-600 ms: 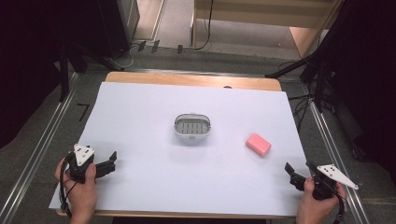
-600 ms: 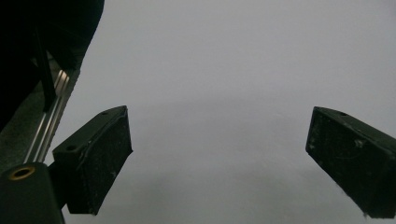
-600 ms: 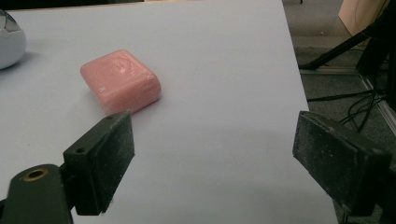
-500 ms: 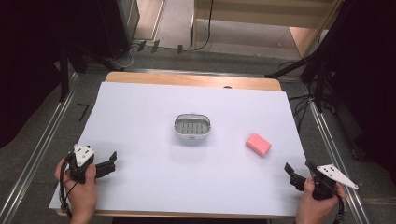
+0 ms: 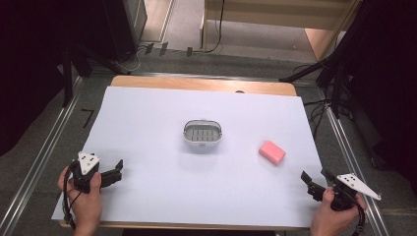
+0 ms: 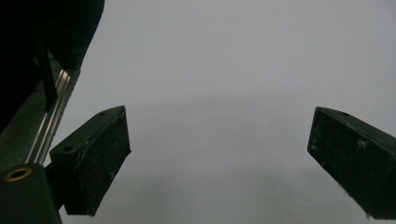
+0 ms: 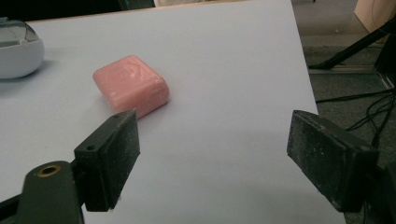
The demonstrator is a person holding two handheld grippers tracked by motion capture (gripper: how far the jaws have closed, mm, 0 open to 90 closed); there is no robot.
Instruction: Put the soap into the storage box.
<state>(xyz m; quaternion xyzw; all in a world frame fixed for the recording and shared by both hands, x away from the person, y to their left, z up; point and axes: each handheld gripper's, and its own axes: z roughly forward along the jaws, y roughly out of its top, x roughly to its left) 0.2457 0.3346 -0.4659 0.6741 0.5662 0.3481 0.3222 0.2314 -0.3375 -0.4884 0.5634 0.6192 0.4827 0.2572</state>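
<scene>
Rounded pink soap bar, ribbed oval soap dish, both grippers gaping, empty

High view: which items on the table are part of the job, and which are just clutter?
In play:
- pink soap bar, nearest the right tongs, which are open and empty
- white soap dish, mid-table, empty
- left tongs, open, holding nothing

Lying about:
- cables on the floor beyond the table's right edge
- white table cover
</scene>
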